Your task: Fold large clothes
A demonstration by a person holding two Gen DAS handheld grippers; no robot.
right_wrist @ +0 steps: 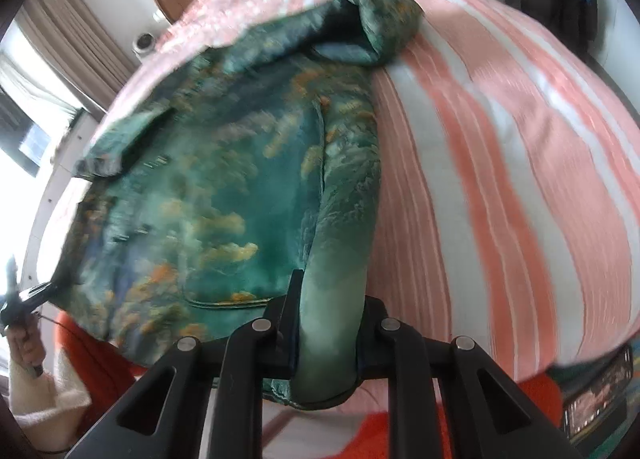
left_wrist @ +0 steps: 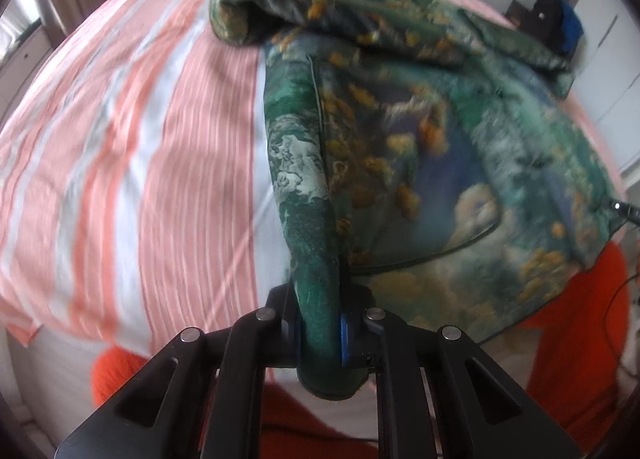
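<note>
Currently the jacket [left_wrist: 420, 131] lies on the bed [left_wrist: 140, 139], spread across the striped cover near the edge closest to the person; its printed side faces up and both sleeves appear already turned in along the body, so a first narrowing fold looks done on each side (blur hides the finer creases). At the far end the collar or hood area is bunched in a loose roll; it is not flattened. The left gripper [left_wrist: 320, 339] has its jaws drawn narrow on the near left corner, a thick roll of green cloth pinched between the pads; the right gripper [right_wrist: 326, 347] is likewise clamped on the near right corner, cloth filling the gap between its fingers. Both grips sit at the hem end, just over the bed's edge; the hem is slightly lifted there. Judged state: side folds in place, hem secured at two points; remaining work is probably to carry the hem toward the collar, lay it down, and smooth or halve the bundle again.
</note>
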